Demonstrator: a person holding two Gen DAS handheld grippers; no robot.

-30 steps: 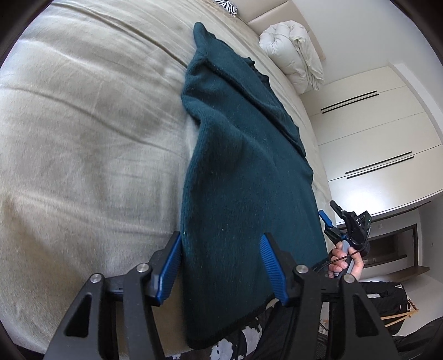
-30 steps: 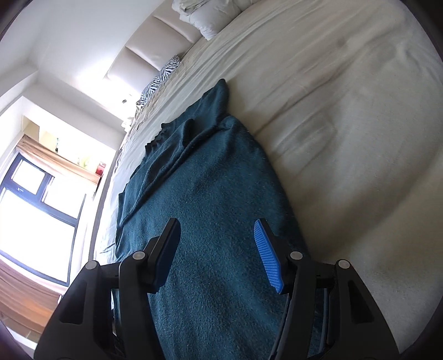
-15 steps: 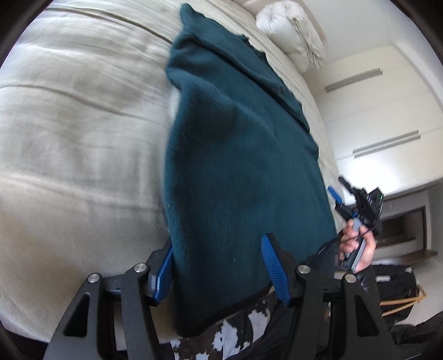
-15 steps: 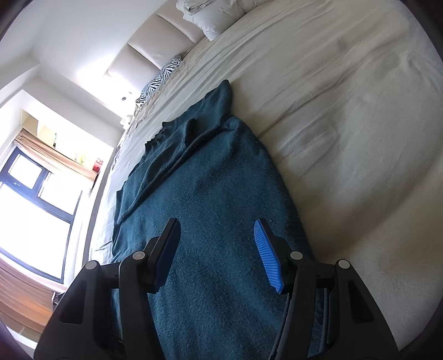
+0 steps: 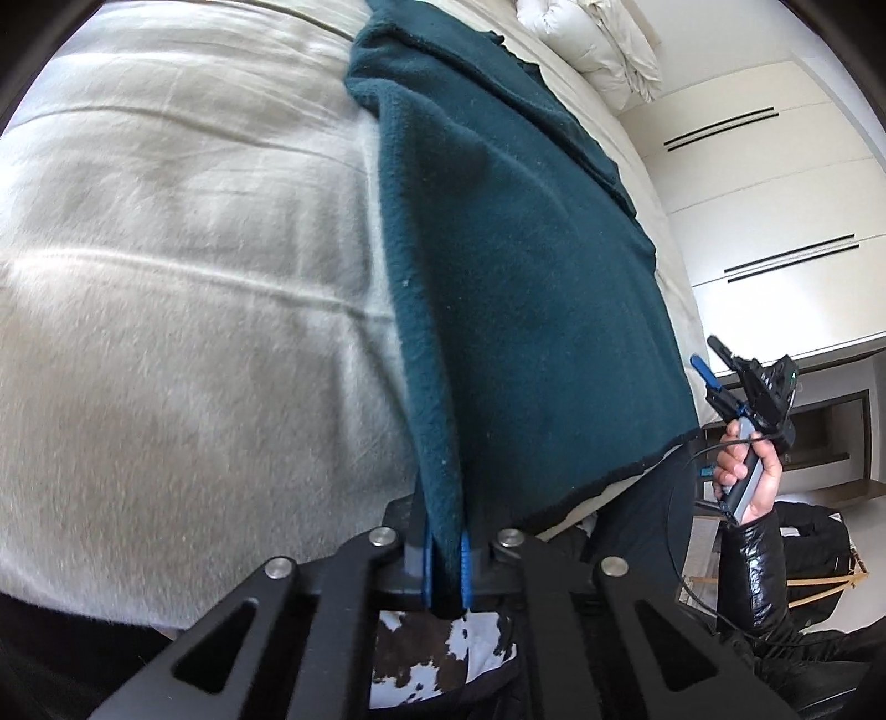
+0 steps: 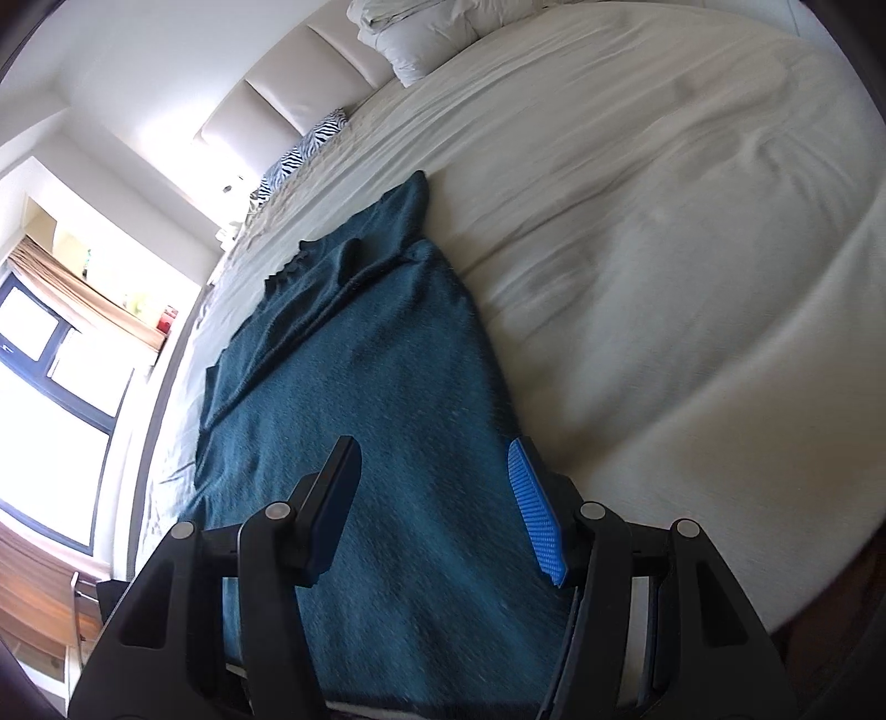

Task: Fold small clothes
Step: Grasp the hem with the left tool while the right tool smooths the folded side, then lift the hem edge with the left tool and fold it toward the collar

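Note:
A dark teal fleece garment (image 5: pixel 526 266) lies lengthwise on the bed, its black-trimmed hem at the near edge. My left gripper (image 5: pixel 446 565) is shut on the garment's left hem corner, with the cloth pinched between the blue pads. In the right wrist view the same garment (image 6: pixel 360 387) spreads under my right gripper (image 6: pixel 437 498), which is open above the hem end with its jaws wide apart. The right gripper also shows in the left wrist view (image 5: pixel 747 399), held in a hand beyond the garment's right hem corner.
The beige bedspread (image 5: pixel 166 277) covers the bed. White pillows (image 6: pixel 421 33) and a zebra-print pillow (image 6: pixel 304 149) lie at the headboard. White wardrobe doors (image 5: pixel 775 183) stand to the right, and a window (image 6: pixel 44 387) is to the left.
My left gripper went from open around the hem corner to shut on it, and the cloth edge is now pulled up. My right gripper stayed open over the garment.

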